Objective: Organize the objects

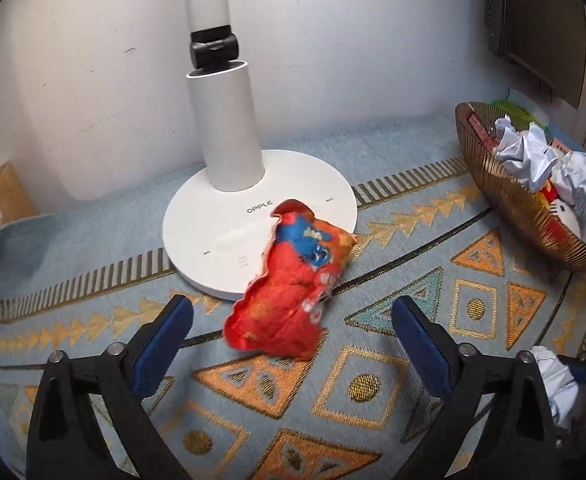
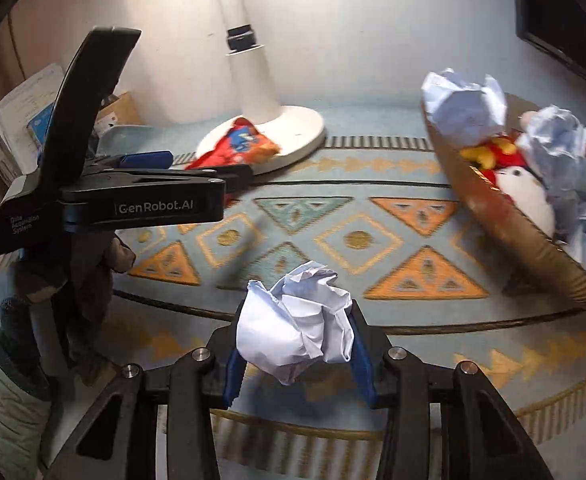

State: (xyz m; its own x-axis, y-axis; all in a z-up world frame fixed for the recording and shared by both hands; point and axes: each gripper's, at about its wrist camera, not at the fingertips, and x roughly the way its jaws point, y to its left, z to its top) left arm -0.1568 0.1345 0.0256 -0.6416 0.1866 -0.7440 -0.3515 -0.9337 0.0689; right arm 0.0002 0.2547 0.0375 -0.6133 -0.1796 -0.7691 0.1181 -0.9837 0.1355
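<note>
My right gripper (image 2: 295,344) is clamped on a crumpled paper ball (image 2: 297,324); the basket (image 2: 509,240), already heaped with paper, sits at two o'clock. Dropped carelessly, the ball could roll off that pile. My left gripper (image 1: 293,320) is spread wide and empty, with the red snack bag (image 1: 293,276) at twelve, half on the lamp base (image 1: 221,216). Closing there could crush the bag or nudge the lamp.

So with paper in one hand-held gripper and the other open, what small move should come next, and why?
Probably carry the right hand-held gripper, shut on the crumpled paper ball, right to the gold basket, which already holds paper balls. The open left hand-held gripper faces the red snack bag.
</note>
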